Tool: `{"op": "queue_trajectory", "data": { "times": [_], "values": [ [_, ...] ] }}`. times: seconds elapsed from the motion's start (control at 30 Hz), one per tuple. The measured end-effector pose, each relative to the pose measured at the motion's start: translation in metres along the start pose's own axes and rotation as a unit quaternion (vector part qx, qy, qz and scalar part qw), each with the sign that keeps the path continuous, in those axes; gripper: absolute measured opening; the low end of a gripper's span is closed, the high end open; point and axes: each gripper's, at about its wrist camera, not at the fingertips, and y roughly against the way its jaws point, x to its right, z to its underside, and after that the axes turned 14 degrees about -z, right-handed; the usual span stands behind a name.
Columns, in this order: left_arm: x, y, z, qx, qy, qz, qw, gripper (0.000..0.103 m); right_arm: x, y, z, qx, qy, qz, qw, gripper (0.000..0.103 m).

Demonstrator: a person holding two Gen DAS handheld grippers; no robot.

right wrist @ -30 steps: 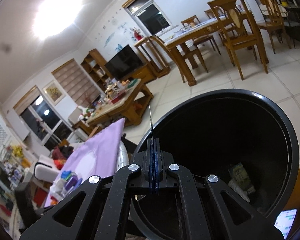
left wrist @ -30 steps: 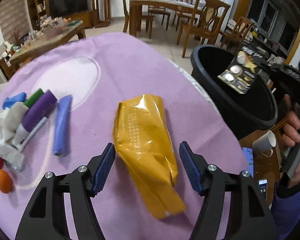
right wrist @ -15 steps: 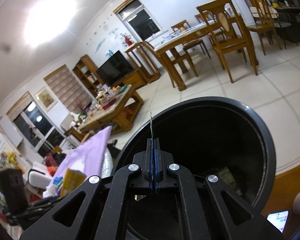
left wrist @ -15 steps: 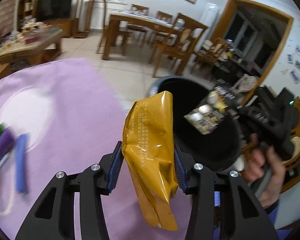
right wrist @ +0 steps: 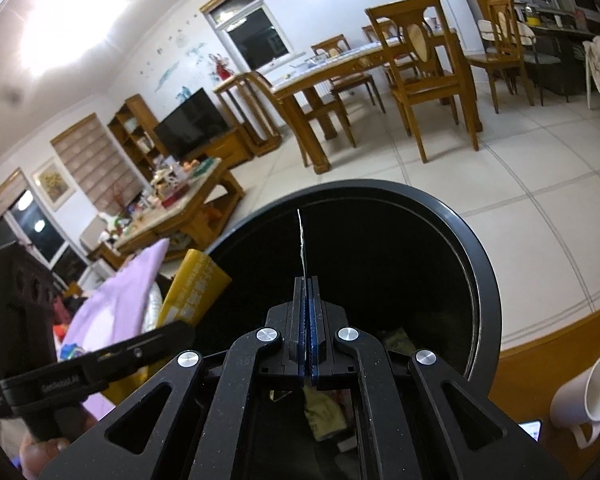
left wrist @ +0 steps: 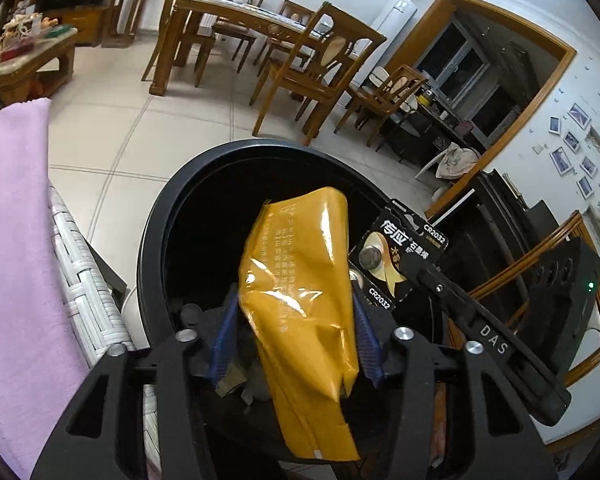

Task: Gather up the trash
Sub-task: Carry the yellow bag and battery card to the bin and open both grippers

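We see the left gripper (left wrist: 294, 328) clamped on a crinkly glossy yellow packet (left wrist: 300, 300) over the round black bin (left wrist: 156, 224). The right gripper (right wrist: 308, 320) pinches a flat battery card (left wrist: 396, 256) edge-on above the bin's rim.

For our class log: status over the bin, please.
Left gripper shut on crinkled yellow foil wrapper. Right gripper shut on battery card. Both above round black bin.
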Motion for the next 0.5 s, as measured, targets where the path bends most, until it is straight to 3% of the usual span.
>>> {"op": "queue_trajectory", "data": {
  "times": [0.07, 0.13, 0.2, 0.27, 0.5],
  "values": [
    [0.0, 0.002, 0.001, 0.0, -0.007, -0.006, 1.0, 0.061, 0.002, -0.004, 0.003, -0.003, -0.005, 0.003, 1.0, 0.004],
    [-0.002, 0.009, 0.003, 0.007, -0.008, -0.009, 0.9999, 0.071, 0.001, -0.006, 0.006, -0.006, -0.008, 0.004, 1.0, 0.012],
    [-0.003, 0.018, 0.004, 0.018, -0.012, -0.005, 0.9998, 0.086, -0.003, -0.009, 0.008, -0.007, -0.011, 0.007, 1.0, 0.045],
    [0.0, 0.024, 0.005, 0.027, -0.018, -0.009, 0.9994, 0.086, -0.005, -0.008, 0.009, -0.002, -0.018, 0.003, 1.0, 0.055],
    [-0.028, 0.075, 0.019, 0.053, -0.005, -0.002, 0.9986, 0.086, -0.047, -0.007, 0.005, 0.002, 0.018, -0.003, 1.0, 0.055]
  ]
}}
